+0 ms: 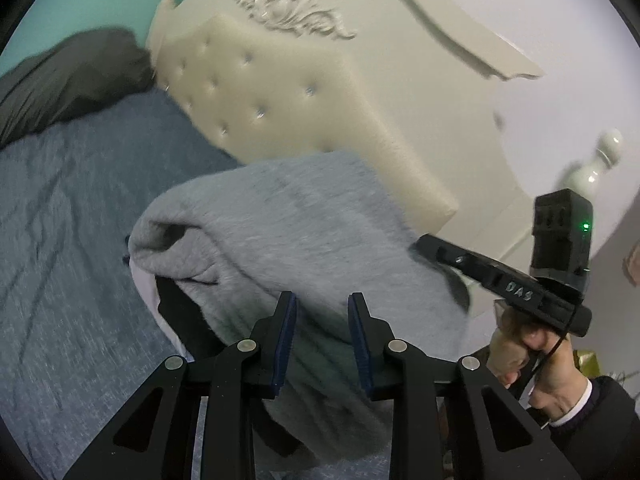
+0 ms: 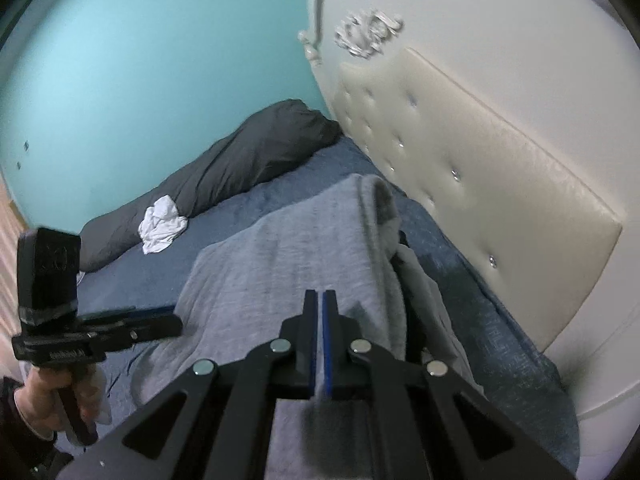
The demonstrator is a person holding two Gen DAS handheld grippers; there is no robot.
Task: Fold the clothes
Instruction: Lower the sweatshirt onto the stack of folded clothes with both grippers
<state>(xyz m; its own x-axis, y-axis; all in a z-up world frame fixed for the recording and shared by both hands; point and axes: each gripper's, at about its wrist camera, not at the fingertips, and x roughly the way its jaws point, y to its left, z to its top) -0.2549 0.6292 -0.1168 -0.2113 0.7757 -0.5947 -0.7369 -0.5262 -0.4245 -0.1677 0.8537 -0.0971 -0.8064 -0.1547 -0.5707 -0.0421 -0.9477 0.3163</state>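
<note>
Currently, my right gripper (image 2: 319, 300) is clamped tight on a fold of the grey sweatshirt (image 2: 280, 256), which lies on the blue bedspread (image 2: 500, 340) beside the tufted headboard (image 2: 480, 168). My left gripper (image 1: 322, 304) has its jaws parted around the sweatshirt's near edge; I cannot tell whether the pads press it.

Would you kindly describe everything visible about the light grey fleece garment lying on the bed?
The light grey fleece garment looks soft and fuzzy, like a sweatshirt. It lies partly folded on the blue bedspread beside the cream tufted headboard, one rolled edge raised, with black and white fabric showing underneath. The right gripper is shut on its near edge. The left gripper is partly open with the cloth between its jaws; whether the pads press it is unclear.
</note>
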